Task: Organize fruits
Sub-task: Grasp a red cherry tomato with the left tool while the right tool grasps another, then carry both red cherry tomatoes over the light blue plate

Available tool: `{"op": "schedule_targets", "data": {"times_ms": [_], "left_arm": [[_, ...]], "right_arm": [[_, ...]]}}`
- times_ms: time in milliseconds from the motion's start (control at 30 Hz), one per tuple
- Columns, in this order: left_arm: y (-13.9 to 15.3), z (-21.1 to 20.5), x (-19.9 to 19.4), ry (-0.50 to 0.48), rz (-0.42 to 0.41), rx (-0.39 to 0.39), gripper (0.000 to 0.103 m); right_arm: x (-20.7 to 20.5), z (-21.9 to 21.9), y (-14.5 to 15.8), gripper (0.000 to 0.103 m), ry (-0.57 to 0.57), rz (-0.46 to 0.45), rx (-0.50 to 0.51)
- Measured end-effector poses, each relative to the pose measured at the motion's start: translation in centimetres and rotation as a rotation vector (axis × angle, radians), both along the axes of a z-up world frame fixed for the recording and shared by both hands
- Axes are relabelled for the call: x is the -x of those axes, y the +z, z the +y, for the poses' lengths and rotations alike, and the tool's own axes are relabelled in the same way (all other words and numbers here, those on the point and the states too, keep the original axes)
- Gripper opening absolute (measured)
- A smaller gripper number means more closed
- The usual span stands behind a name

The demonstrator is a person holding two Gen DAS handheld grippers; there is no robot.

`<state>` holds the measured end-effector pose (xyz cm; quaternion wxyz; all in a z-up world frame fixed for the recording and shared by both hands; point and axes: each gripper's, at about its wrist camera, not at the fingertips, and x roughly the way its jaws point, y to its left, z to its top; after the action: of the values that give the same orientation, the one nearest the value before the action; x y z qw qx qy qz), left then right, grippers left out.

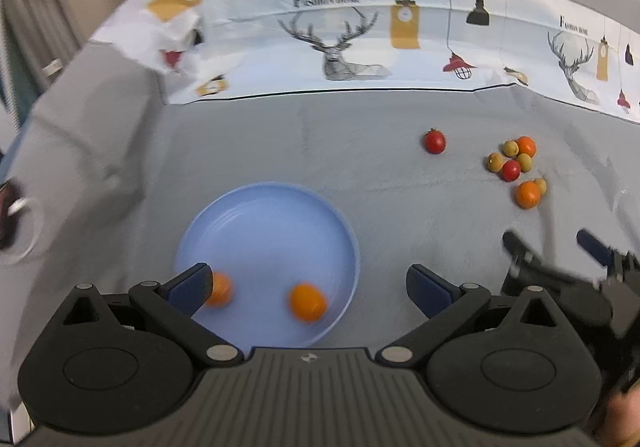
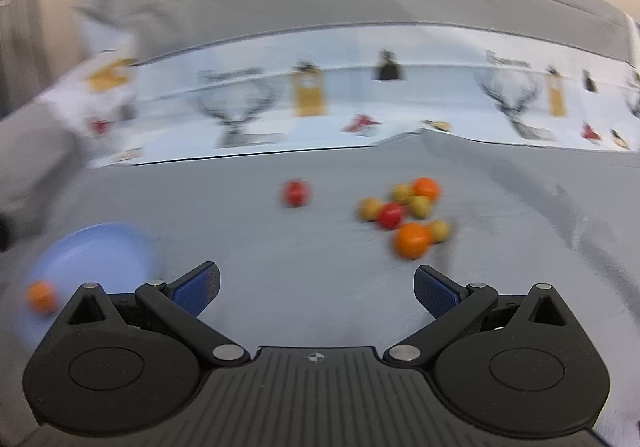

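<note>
A blue plate [image 1: 224,223] sits on the grey cloth [image 1: 360,135] and holds two orange fruits: one [image 1: 307,302] near its right wall, the other [image 1: 219,289] partly behind the left fingertip of the left gripper [image 1: 308,287]. Well to the right lies a loose cluster [image 1: 516,163] of small fruits: two orange ones, a red one and several yellow-green ones, mostly touching. A single red fruit [image 1: 435,140] lies apart, to the left of that cluster. The left gripper hangs over the plate's near edge, jaws spread wide and empty. The right gripper [image 2: 316,287] is over bare cloth, short of the cluster, jaws likewise spread with nothing between them; its view is motion-blurred. A printed cloth [image 1: 360,47] with deer and lamp motifs runs along the far edge of the grey cloth.
</note>
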<state>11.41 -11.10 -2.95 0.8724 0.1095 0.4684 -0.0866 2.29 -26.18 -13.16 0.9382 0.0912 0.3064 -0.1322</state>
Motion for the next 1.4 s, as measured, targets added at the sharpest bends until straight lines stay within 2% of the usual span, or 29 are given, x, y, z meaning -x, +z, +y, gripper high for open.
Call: {"op": "schedule_targets", "data": {"times_ms": [133,367,467,533,600,667,767,800,833,867,933,1100,1233,1400], "left_arm": [[-2.5,-3.9,-4.6,-0.038,0.037,-0.028,0.103],[-8.1,-11.3,-13.5,-0.135,0.114,0.015,0.103],[-10.7,-14.3,-16.6,-0.169,0.151,0.027,0.103],[-12.1,-16.0,-18.1,-0.194,0.150,0.005,0.103],[-13.4,-17.4,-19.4,-0.205,0.145,-0.028,0.103],[-14.3,-18.2,-20.5,-0.197,0.159,-0.050,0.103],[-14.7,-19.0,-21.5,-0.202,0.173,-0.032,0.102],[-14.6,-19.1,-21.6,-0.203,0.154,-0.020,0.085],[-14.5,-19.2,-21.5,-0.202,0.139,-0.016,0.067],[-14.6,-19.3,-21.7,-0.216,0.162,-0.007,0.028],[-14.6,-19.0,-21.7,-0.195,0.190,0.014,0.031],[-12.1,-17.0,-19.5,-0.200,0.158,0.075,0.031],[-8.5,-14.8,-15.3,-0.218,0.117,0.116,0.031],[-4.1,-11.3,-8.5,-0.232,0.070,0.142,0.031]], "right_arm": [[-4.6,-4.1,-2.1,0.102,-0.038,0.039,0.013],[-11.7,-9.1,-5.4,0.096,0.096,0.161,-0.001],[-13.3,-10.2,-6.6,0.089,0.159,0.203,-0.002],[-14.1,-10.9,-7.3,0.070,0.190,0.232,-0.028],[-14.7,-11.4,-7.7,0.058,0.217,0.259,-0.057],[-14.9,-11.6,-8.0,0.058,0.229,0.270,-0.063],[-15.0,-11.6,-8.1,0.058,0.239,0.276,-0.033],[-15.0,-11.6,-8.1,0.053,0.242,0.278,-0.027],[-15.0,-11.5,-8.1,0.035,0.241,0.278,-0.016],[-14.9,-11.5,-7.9,0.032,0.243,0.276,-0.007],[-14.7,-11.6,-7.6,0.032,0.221,0.275,-0.009],[-12.7,-12.0,-5.8,0.032,0.160,0.215,-0.016],[-9.6,-10.8,-2.8,0.032,0.142,0.141,-0.057],[-4.8,-7.1,0.9,0.032,0.164,0.080,-0.074]]}}
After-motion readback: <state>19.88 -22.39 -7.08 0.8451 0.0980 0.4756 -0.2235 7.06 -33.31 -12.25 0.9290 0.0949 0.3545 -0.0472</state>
